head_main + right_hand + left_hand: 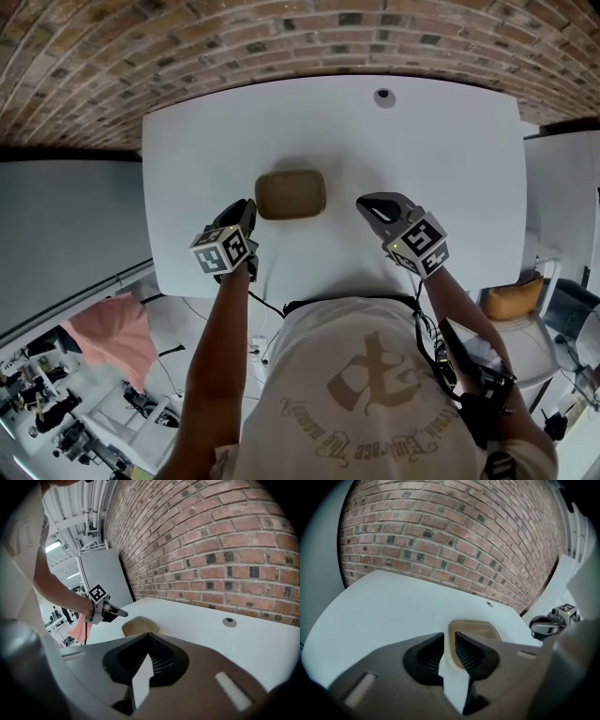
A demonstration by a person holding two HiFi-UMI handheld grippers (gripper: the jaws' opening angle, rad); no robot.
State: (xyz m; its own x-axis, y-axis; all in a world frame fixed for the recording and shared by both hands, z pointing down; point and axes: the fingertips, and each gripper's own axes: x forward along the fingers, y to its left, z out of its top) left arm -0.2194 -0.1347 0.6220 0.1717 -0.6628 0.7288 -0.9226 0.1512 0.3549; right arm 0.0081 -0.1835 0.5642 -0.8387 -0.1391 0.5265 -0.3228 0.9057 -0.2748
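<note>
Roughly at the middle of the white surface (441, 141) lies a shallow tan tray (291, 194) with rounded corners, flat on the top and touched by neither gripper. The left gripper (247, 205) hovers just beside the tray's near left corner, its tips pointing toward it. In the left gripper view its jaws stand a narrow slit apart with nothing caught between them. The tray (476, 626) shows just beyond the tips, and bare surface shows through the gap. The right gripper (366, 203) sits a little farther off, on the tray's right side, apart from its edge. In the right gripper view its jaws meet at the tips and close on nothing, with the tray (139, 626) ahead and to the left of them. That same view shows the left gripper (119, 613) beyond the tray, held in a hand with the forearm reaching in from the left. Each gripper carries a cube with square markers, the left one (223, 251) and the right one (422, 244) both nearer the person than the jaws. A small round grommet (383, 96) is set in the surface near its far edge, well apart from the tray. A brick wall (281, 37) runs behind the surface. Off the right end, a tan bag (514, 300) rests lower down, and a pink cloth (112, 337) lies below the left end.
</note>
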